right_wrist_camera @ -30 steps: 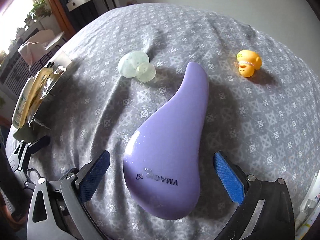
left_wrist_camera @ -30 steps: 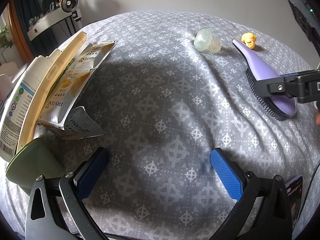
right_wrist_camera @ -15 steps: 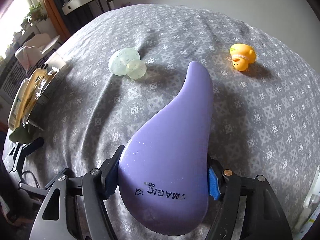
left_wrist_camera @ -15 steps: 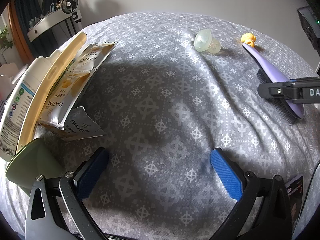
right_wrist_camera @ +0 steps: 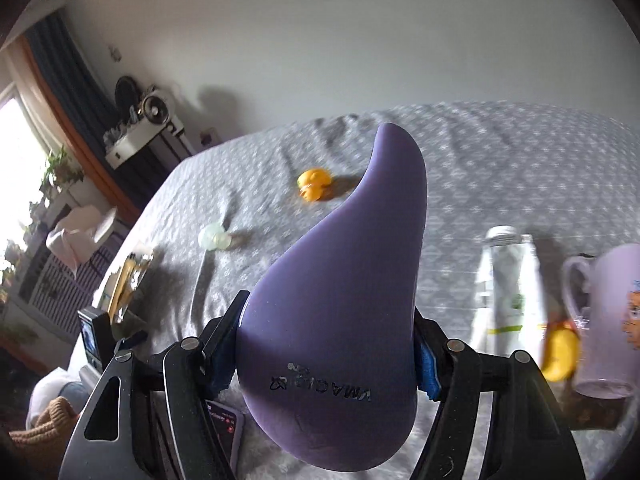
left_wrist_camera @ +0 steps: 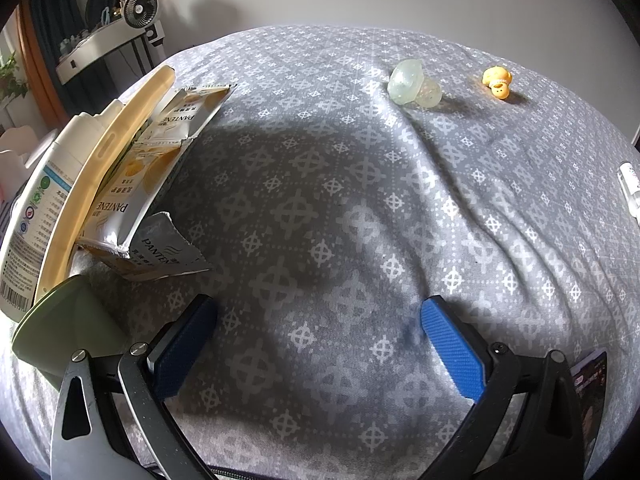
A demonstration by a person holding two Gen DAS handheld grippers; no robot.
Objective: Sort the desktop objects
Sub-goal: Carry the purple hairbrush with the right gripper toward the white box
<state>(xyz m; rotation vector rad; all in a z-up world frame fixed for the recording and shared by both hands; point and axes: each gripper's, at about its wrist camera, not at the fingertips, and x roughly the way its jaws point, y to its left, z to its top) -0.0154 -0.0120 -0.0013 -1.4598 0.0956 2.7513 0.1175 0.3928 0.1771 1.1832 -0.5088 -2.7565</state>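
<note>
Right gripper (right_wrist_camera: 328, 356) clamping purple hairbrush (right_wrist_camera: 340, 304), carrying it above grey cloth (right_wrist_camera: 500, 168). Left gripper (left_wrist_camera: 320, 344) hanging wide, empty, near Pantene sachets (left_wrist_camera: 132, 196). Duck (left_wrist_camera: 497, 81), clear ball toy (left_wrist_camera: 412, 89) lying beyond sachets, unsorted; sorting looking about half done.

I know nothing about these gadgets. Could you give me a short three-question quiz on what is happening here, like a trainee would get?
1. True or false: the right gripper has its jaws closed on the purple hairbrush.
2. What is between the jaws of the left gripper? A) rubber duck B) nothing C) Pantene sachet
3. Fill in: the yellow rubber duck sits on the grey patterned ____.

Key: 1 true; 2 B; 3 cloth.
</note>
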